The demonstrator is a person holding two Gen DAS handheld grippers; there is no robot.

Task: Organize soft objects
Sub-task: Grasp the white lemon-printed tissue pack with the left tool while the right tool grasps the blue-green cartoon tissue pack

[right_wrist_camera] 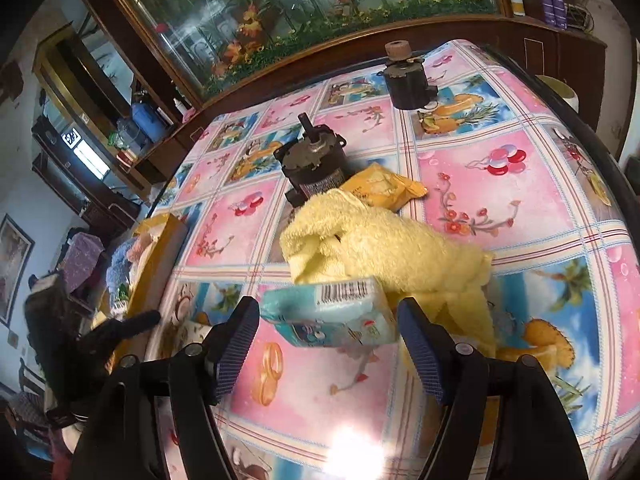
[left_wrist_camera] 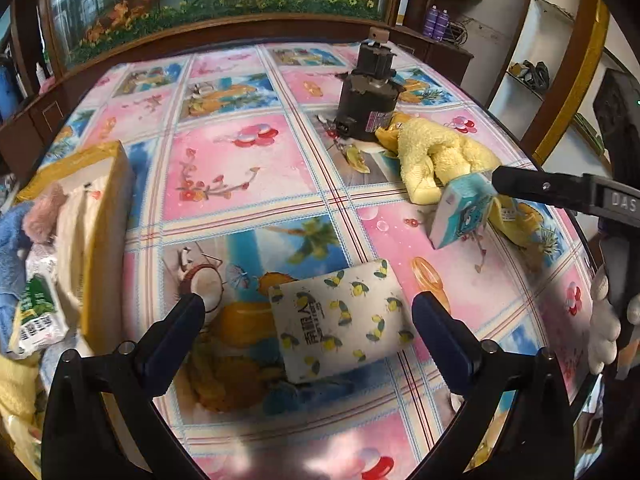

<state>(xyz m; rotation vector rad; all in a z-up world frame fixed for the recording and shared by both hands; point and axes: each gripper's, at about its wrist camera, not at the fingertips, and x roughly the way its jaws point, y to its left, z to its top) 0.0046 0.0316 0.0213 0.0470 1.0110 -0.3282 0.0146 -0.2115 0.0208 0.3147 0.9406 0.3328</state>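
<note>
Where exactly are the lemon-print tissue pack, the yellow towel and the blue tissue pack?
lemon-print tissue pack (left_wrist_camera: 340,318): left wrist view, middle of its printed top face.
yellow towel (right_wrist_camera: 384,240): right wrist view, centre of the bunched cloth.
blue tissue pack (right_wrist_camera: 332,316): right wrist view, its front face, below the barcode.

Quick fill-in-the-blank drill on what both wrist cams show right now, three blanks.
1. The lemon-print tissue pack lies between the open left tongs, flat on the ____.
2. The teal tissue pack sits between the right tongs, in front of a ____ towel.
3. Behind the towel stands a dark ____.

Missing: table; yellow; motor
</note>
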